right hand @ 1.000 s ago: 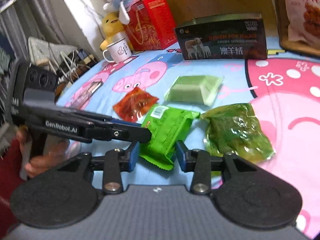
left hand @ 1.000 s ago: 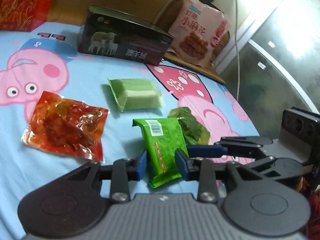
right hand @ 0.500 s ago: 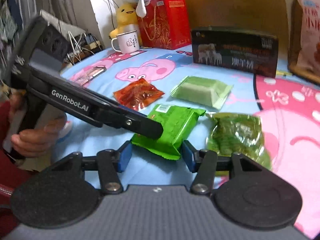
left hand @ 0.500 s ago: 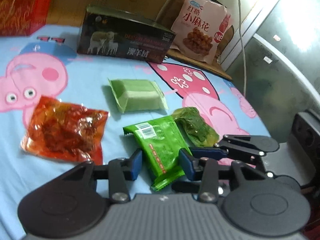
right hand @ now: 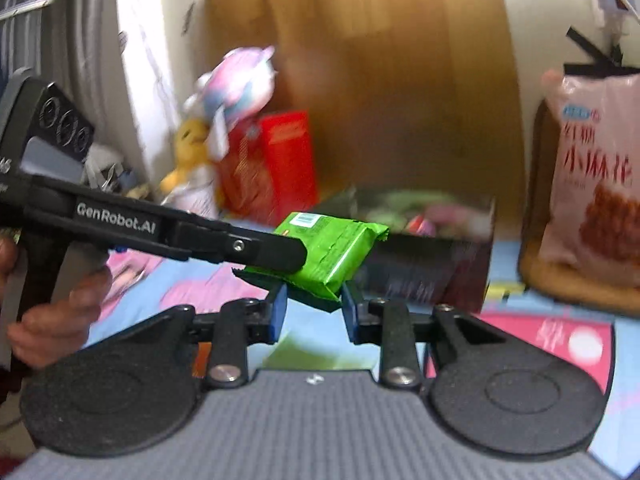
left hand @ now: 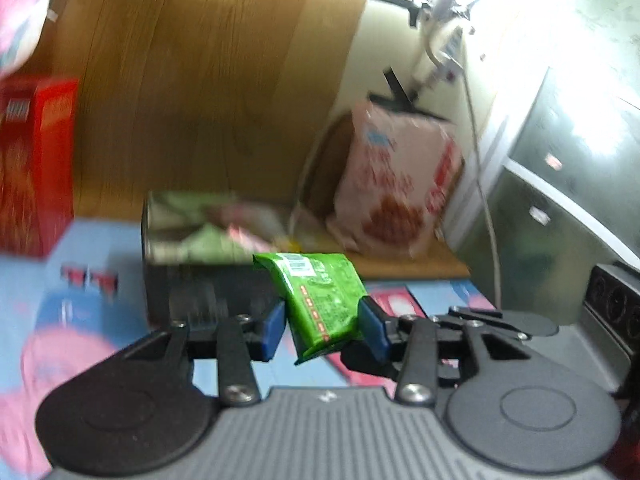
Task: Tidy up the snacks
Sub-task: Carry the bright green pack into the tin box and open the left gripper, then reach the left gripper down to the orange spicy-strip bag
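Note:
My left gripper (left hand: 322,330) is shut on a bright green snack packet (left hand: 320,300) and holds it in the air in front of the dark open box (left hand: 208,240), which holds several snacks. In the right wrist view the same packet (right hand: 340,252) hangs from the left gripper's fingers (right hand: 272,250), just above and between my right gripper's blue pads. My right gripper (right hand: 312,312) is open, and its pads stand clear of the packet. The dark box (right hand: 420,248) lies behind the packet. Both views are blurred by motion.
A pink snack bag (left hand: 396,188) leans on a wooden board at the back right. A red box (left hand: 36,164) stands at the back left, with plush toys (right hand: 232,92) beside it. The blue-and-pink Peppa Pig sheet (left hand: 80,320) covers the surface. A cable (left hand: 480,160) hangs at right.
My left gripper has closed on the green packet and lifted it off the sheet, toward the dark box. Both cameras have tilted up, so the other snacks have dropped out of view.

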Demonstrator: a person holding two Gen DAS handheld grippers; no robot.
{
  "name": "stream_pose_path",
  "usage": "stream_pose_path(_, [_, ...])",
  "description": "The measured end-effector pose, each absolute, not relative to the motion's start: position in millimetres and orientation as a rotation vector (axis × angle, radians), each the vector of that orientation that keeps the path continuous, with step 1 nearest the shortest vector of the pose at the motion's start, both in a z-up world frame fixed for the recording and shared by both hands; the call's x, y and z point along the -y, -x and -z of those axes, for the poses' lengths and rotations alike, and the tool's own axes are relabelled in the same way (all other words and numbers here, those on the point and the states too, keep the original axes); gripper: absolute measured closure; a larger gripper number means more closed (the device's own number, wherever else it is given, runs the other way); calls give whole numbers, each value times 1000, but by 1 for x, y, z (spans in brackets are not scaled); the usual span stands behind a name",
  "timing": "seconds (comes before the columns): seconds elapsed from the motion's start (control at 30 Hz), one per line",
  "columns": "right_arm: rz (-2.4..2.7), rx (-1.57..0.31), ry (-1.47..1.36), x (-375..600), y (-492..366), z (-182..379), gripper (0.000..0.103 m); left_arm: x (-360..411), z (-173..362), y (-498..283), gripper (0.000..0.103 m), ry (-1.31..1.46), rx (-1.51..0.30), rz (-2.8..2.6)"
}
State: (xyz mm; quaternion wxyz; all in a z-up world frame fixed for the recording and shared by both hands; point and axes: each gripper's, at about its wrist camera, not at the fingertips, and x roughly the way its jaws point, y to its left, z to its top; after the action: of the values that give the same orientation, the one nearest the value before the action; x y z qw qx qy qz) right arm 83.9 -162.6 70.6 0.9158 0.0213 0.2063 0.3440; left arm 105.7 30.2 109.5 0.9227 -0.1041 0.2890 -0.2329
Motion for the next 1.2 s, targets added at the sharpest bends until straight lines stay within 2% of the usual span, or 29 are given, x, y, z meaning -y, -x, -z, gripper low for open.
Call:
stream_pose_path(0.17, [-658, -409, -59, 158, -139, -75, 71, -26, -114, -164, 64, 224, -583, 438])
stream_pose_path(0.4, [-620, -437, -72, 156, -186, -65, 71, -25, -94, -215, 64, 230, -613, 400])
stream_pose_path(0.5, [-600, -444, -67, 151, -203, -58, 68, -22, -83, -233, 57, 237, -634, 380])
stream_pose_path(0.57, [-528, -422, -52, 150, -208, -55, 66, -21, -78, -240, 56, 245, -651, 360])
stream_pose_path(0.77, [-500, -414, -160, 178, -185, -57, 65, -49, -84, -206, 56, 326, -612, 372])
stream_pose_path(0.83, [-503, -414, -178, 188, -167, -58, 65, -56, -85, -185, 53, 324, -610, 367])
stream_pose_path(0.97, [-525, -437, -207, 200, -125, -50, 58, -70, -78, -138, 50, 290, -608, 355])
stream_pose_path(1.2, [-690, -572, -229, 191, -63, -23, 57, -129, -46, -67, 49, 347, -667, 275])
